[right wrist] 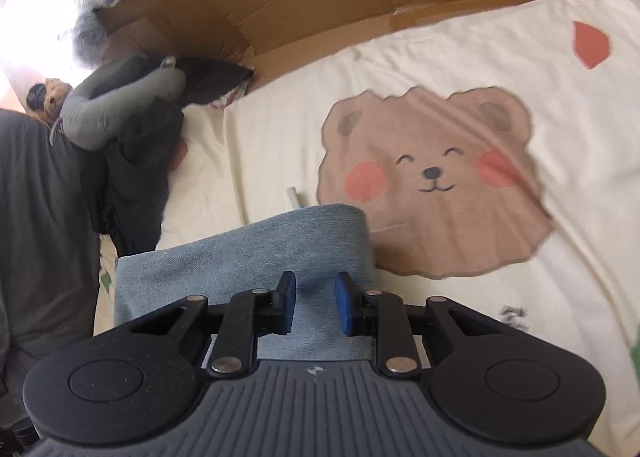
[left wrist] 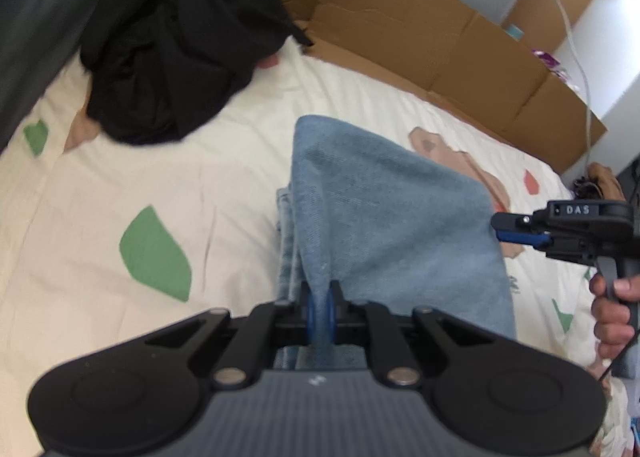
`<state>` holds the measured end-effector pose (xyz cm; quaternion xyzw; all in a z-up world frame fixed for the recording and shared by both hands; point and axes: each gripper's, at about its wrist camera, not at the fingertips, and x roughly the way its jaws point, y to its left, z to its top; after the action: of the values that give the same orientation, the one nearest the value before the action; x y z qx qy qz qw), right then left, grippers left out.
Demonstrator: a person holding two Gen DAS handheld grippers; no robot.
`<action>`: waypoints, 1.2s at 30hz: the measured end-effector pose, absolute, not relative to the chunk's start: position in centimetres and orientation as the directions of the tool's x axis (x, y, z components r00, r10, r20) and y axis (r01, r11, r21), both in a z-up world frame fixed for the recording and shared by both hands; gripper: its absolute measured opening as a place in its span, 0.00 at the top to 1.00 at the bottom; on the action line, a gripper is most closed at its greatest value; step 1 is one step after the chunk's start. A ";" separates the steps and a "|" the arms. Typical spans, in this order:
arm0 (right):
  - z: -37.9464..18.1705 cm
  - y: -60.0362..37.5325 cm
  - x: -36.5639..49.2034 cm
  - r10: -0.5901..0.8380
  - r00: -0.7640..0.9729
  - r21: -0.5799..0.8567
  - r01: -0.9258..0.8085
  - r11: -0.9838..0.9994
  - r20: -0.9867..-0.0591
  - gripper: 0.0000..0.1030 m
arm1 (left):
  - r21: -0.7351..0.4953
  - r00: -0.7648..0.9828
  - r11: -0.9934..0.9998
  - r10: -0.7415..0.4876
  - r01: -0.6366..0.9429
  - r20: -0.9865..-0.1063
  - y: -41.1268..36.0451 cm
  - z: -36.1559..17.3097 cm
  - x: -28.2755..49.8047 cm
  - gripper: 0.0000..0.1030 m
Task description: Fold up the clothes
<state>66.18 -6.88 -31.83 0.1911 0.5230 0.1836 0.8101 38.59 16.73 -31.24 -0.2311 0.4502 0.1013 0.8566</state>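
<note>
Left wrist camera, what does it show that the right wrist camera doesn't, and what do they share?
Only the left wrist view shows the left gripper shut on the blue jeans, and the right gripper from the side. Only the right wrist view shows the whole bear face print and a gap between the right gripper's pads. Both show the jeans, the black clothes pile and the cardboard.

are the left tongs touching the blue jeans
Touching. The left wrist view shows the left tongs shut on a raised fold of the blue jeans, with denim pinched between both blue pads.
</note>
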 end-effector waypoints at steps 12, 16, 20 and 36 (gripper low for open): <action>-33.5 -5.5 66.9 0.430 0.354 0.422 -0.104 0.900 -0.830 0.88 | -0.317 0.569 0.849 -0.023 -0.423 -0.822 17.6 -32.8 39.2 0.82; -32.3 -6.5 66.6 0.431 0.412 0.434 -0.092 0.896 -0.803 0.88 | -0.242 0.586 0.882 0.047 -0.405 -0.809 17.1 -30.4 39.6 0.78; -31.8 -5.9 67.1 0.435 0.426 0.434 -0.104 0.895 -0.793 0.90 | -0.206 0.629 0.912 0.069 -0.353 -0.774 16.8 -28.7 41.0 0.78; -33.3 -5.0 71.3 0.463 0.323 0.457 -0.100 0.884 -0.825 0.87 | -0.101 0.548 0.944 0.095 -0.315 -0.831 16.9 -32.6 47.6 0.91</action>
<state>71.25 -5.04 -33.35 0.1638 0.5542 0.1767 0.7968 47.57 16.91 -32.62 -0.1198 0.4604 0.1176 0.8717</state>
